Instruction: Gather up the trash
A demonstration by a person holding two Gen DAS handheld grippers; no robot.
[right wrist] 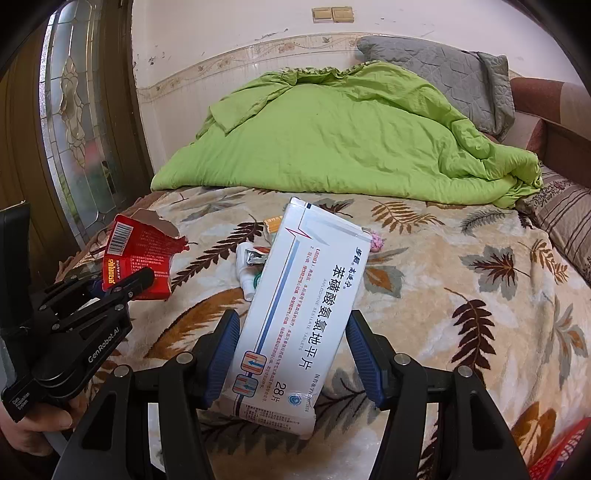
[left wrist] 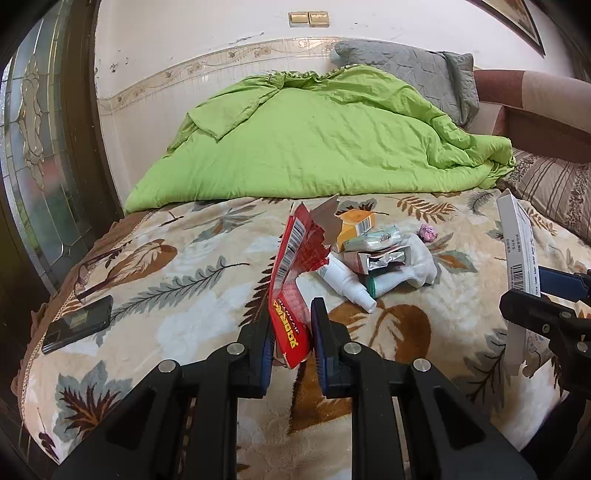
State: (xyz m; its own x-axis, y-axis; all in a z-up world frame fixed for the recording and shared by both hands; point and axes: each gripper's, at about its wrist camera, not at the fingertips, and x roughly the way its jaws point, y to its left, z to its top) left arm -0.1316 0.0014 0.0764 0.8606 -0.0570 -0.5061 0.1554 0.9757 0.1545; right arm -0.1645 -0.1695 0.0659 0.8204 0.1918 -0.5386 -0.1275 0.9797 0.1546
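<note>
Torn red carton, flattened, in left gripper.

Daylight is coming through a leaded glass door panel in its dark wooden frame on the left. A white wall is running behind the bed, with a floral tile border curving across it and two brass switch plates sitting high up. A leaf-patterned blanket is covering the bed, a crumpled green quilt is lying heaped towards the wall, and a grey quilted pillow is leaning behind it. A striped pillow is resting at the right.
</note>
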